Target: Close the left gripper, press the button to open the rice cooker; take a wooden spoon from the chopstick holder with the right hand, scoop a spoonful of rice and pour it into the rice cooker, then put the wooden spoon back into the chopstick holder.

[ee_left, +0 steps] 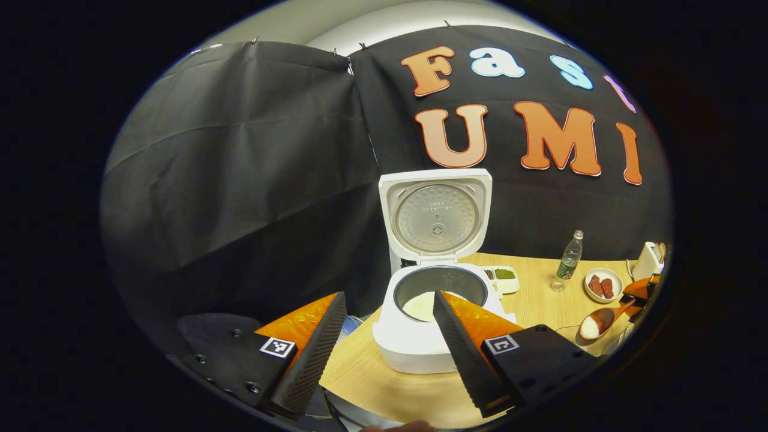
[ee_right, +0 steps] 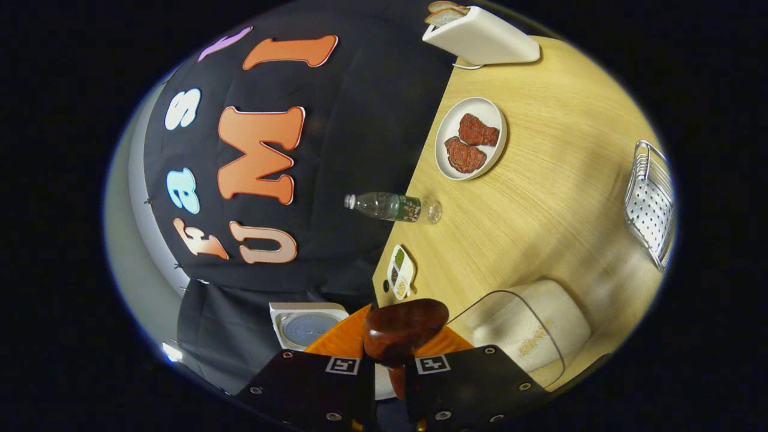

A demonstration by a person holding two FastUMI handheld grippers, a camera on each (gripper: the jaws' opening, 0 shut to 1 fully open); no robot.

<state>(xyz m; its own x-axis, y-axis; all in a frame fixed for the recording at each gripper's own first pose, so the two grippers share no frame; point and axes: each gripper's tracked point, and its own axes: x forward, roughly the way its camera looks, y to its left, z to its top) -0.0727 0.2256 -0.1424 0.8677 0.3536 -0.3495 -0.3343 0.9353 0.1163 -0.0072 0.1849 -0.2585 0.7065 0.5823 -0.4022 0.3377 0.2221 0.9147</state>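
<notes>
Left gripper (ee_left: 384, 336): fingers spread wide apart, nothing between them; it hangs just in front of the rice cooker (ee_left: 435, 324).

Rice cooker: white, lid (ee_left: 436, 216) standing upright and open at the far side; dark inner pot (ee_left: 441, 287) with a pale layer of rice in its bottom. It stands at the near left part of the table (ee_left: 540, 300). In the right gripper view its lid (ee_right: 306, 327) shows at the lower left, just beyond the fingers.

Right gripper (ee_right: 390, 354): fingers drawn together on the handle of the wooden spoon (ee_right: 405, 330), whose dark rounded back rises just above the fingertips. In the left gripper view the same spoon (ee_left: 597, 324) appears at the right edge of the table, its bowl heaped with white rice, well apart from the cooker.

Rice container (ee_right: 528, 333): clear tub of white rice, just beside the spoon on the right in the right gripper view.

Other items on the table: small divided dish (ee_left: 503, 276) of beans touching or just beside the cooker's right side; water bottle (ee_left: 569, 259) upright; white plate (ee_left: 602, 286) with two red pieces of meat; toaster (ee_right: 480, 36) with bread slices at the far edge; wire rack (ee_right: 651, 204), which may be the chopstick holder, though I cannot tell.

Surface: light wood-grain tabletop. Black cloth wall behind.
</notes>
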